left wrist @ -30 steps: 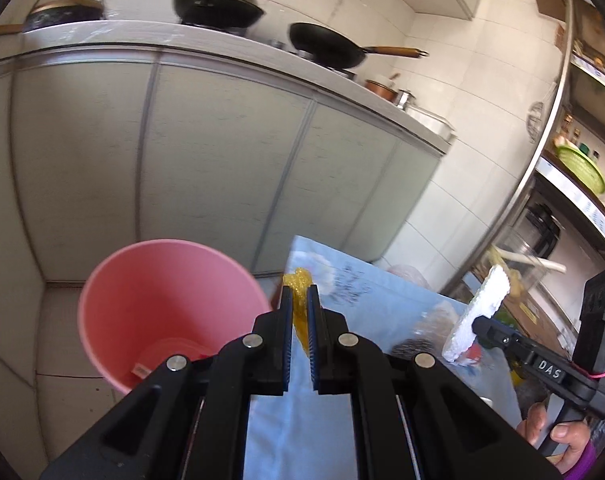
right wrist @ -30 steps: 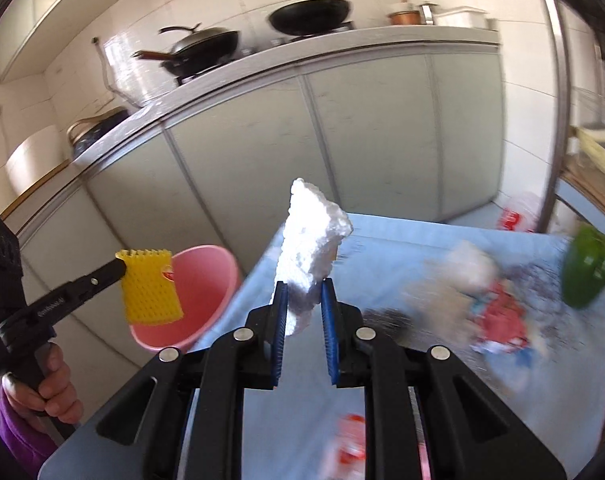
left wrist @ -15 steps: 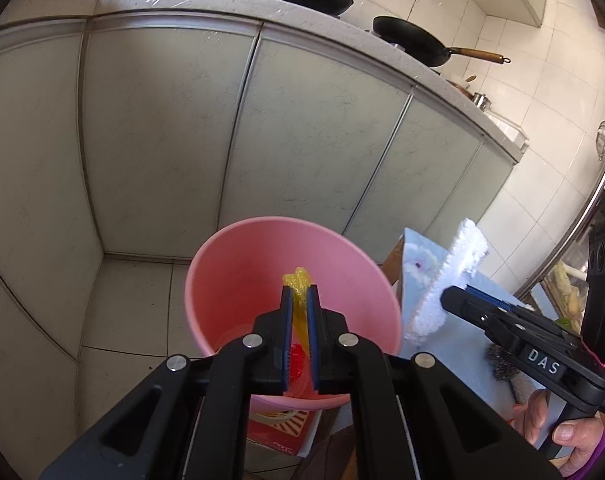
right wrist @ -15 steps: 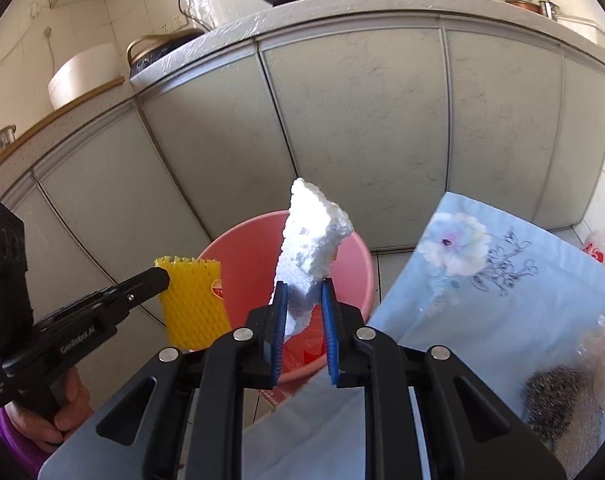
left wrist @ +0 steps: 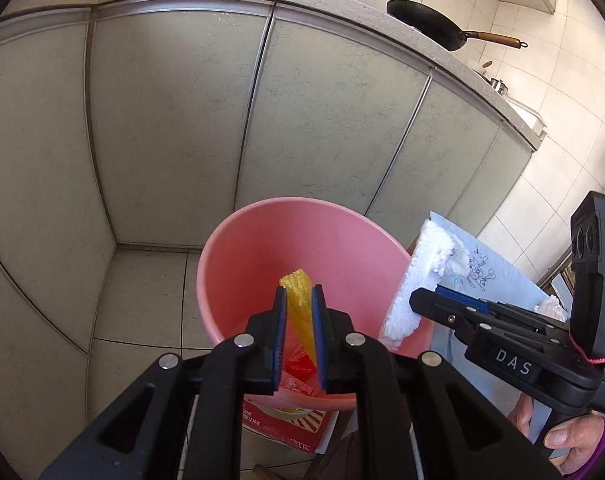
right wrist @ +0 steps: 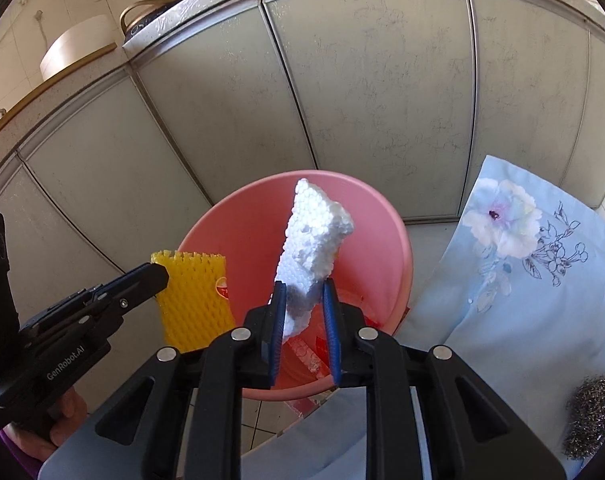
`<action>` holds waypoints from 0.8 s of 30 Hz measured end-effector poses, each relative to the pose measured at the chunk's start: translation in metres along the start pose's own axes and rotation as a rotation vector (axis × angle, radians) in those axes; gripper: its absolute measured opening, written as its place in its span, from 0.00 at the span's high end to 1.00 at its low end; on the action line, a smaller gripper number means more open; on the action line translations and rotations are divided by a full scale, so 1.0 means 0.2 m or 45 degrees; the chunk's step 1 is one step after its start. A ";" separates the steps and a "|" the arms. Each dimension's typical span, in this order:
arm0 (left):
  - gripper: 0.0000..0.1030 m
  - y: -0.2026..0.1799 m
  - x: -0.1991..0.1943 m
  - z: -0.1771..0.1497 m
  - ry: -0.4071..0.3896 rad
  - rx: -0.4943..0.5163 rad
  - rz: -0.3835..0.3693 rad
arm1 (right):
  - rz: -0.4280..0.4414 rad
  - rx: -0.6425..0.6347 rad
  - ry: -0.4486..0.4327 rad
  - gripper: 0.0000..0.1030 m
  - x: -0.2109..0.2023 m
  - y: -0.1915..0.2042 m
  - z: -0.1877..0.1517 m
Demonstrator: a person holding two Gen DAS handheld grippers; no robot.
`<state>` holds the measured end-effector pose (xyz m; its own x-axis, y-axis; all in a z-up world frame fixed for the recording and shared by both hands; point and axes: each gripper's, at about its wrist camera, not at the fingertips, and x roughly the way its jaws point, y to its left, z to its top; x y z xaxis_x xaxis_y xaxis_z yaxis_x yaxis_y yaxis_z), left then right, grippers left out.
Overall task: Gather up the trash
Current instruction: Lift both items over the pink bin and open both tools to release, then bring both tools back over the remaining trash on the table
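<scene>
A pink bucket (left wrist: pixel 262 248) (right wrist: pixel 242 236) stands on the floor by the grey cabinets. My left gripper (left wrist: pixel 298 300) hangs over its mouth; its jaws have parted and the yellow foam net (left wrist: pixel 298 304) (right wrist: pixel 194 300) sits loosely between them. My right gripper (right wrist: pixel 304 300) is over the bucket too, its jaws parted around a white styrofoam chunk (right wrist: pixel 310 240) (left wrist: pixel 418 280). Red wrappers (left wrist: pixel 302 368) lie in the bucket's bottom.
A table with a light blue floral cloth (right wrist: pixel 514 280) lies to the right, with a steel wool pad (right wrist: pixel 590 412) on it. Grey cabinet doors (left wrist: pixel 182 120) rise behind the bucket. Pans (left wrist: pixel 426 20) sit on the counter above. The floor is tiled (left wrist: pixel 142 292).
Both grippers moved from the table to over the pink bucket. The jaws of both have now widened around the foam net and the styrofoam.
</scene>
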<state>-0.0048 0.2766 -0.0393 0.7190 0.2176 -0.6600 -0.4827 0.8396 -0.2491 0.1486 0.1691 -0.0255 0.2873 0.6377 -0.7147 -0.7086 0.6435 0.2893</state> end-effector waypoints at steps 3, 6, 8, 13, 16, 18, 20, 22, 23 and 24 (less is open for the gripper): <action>0.76 0.01 -0.01 0.01 -0.006 -0.016 0.001 | 0.029 0.005 0.013 0.68 0.00 0.00 0.00; 0.73 0.02 -0.04 0.01 -0.020 -0.031 -0.006 | 0.035 -0.005 -0.005 0.66 -0.02 0.01 0.01; 0.73 0.02 -0.07 0.00 -0.027 -0.032 -0.020 | 0.035 0.003 -0.022 0.66 -0.05 0.01 0.01; 0.64 -0.02 -0.12 0.01 -0.033 -0.016 -0.045 | 0.002 -0.028 -0.075 0.61 -0.16 0.03 -0.01; 0.58 -0.05 -0.14 0.00 -0.029 -0.005 -0.075 | -0.023 -0.061 -0.117 0.61 -0.24 0.05 -0.04; 0.58 -0.06 -0.15 0.00 -0.019 -0.006 -0.094 | -0.033 -0.069 -0.133 0.61 -0.29 0.06 -0.06; 0.58 -0.08 -0.17 -0.01 -0.007 -0.015 -0.122 | -0.044 -0.066 -0.145 0.61 -0.34 0.05 -0.10; 0.57 -0.10 -0.18 -0.02 0.003 -0.013 -0.140 | -0.050 -0.052 -0.149 0.61 -0.39 0.04 -0.14; 0.57 -0.12 -0.19 -0.03 0.008 -0.007 -0.148 | -0.051 -0.045 -0.153 0.61 -0.41 0.03 -0.16; 0.57 -0.14 -0.20 -0.04 0.013 -0.002 -0.157 | -0.055 -0.039 -0.156 0.61 -0.44 0.02 -0.19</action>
<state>-0.0243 0.2409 -0.0128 0.7681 0.1074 -0.6313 -0.3914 0.8590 -0.3301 0.0968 0.0996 0.0143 0.3935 0.6579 -0.6422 -0.7127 0.6595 0.2390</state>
